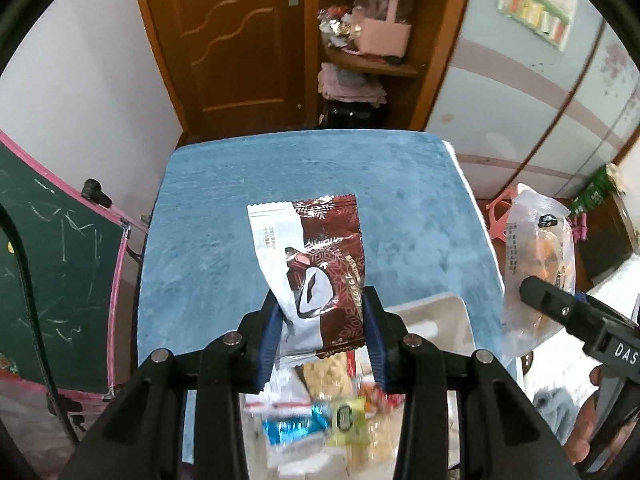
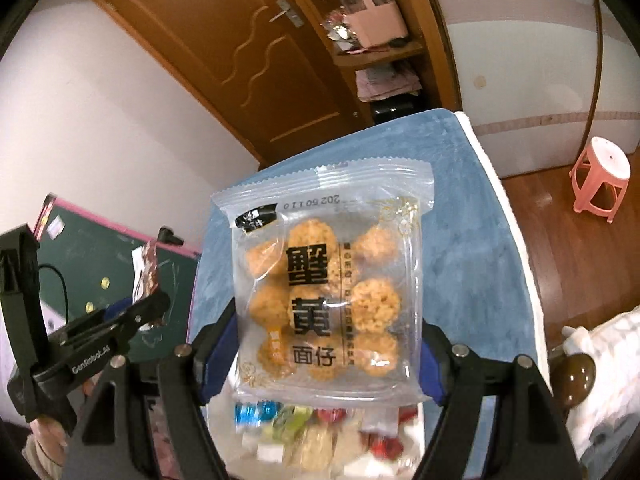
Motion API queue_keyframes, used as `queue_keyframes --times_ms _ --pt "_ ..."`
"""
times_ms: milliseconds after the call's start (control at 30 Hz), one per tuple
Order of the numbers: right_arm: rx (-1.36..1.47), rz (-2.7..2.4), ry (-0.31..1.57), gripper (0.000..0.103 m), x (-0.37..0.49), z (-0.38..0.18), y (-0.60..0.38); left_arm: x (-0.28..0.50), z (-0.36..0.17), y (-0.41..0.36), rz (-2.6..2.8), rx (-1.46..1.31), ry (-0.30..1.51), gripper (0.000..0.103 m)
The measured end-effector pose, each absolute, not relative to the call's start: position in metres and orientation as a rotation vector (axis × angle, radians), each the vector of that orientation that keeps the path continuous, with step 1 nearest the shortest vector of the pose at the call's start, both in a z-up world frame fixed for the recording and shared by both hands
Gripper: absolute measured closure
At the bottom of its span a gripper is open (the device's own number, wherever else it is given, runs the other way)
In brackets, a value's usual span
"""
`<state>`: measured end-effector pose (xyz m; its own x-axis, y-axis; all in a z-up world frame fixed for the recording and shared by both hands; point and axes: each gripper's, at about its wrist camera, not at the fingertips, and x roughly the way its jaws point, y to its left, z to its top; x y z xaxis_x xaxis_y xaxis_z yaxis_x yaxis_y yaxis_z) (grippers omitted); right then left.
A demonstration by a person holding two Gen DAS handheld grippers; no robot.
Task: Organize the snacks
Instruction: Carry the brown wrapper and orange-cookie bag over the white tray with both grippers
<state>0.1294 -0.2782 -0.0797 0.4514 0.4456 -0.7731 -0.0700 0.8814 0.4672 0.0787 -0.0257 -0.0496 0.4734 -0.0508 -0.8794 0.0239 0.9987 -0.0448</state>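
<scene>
Two grips live: left gripper fingers pinch maroon-and-white foil snack packet, right gripper fingers span clear crinkly bag of orange puffs — slick film could slip.

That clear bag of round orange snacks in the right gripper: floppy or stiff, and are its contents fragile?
The clear snack bag stands upright above the right gripper, so it probably holds its shape, helped by what looks like an inner tray. The puffed-looking balls suggest it is light and likely crushable. The glossy film may be slippery.

A room in a home. A brown wooden door stands beside cluttered shelves. A pink plastic stool sits on wood flooring.
</scene>
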Motion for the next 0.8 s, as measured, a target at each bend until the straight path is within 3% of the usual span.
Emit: queue_keyframes --times_ms 267,800 --pt "0.346 0.345 1.079 0.027 0.059 -0.079 -0.262 0.008 -0.062 -0.040 -0.047 0.052 1.027 0.066" --pt "0.275 0.335 1.162 0.027 0.021 -0.094 -0.239 -0.027 -0.100 -0.038 0.000 0.063 1.055 0.066"
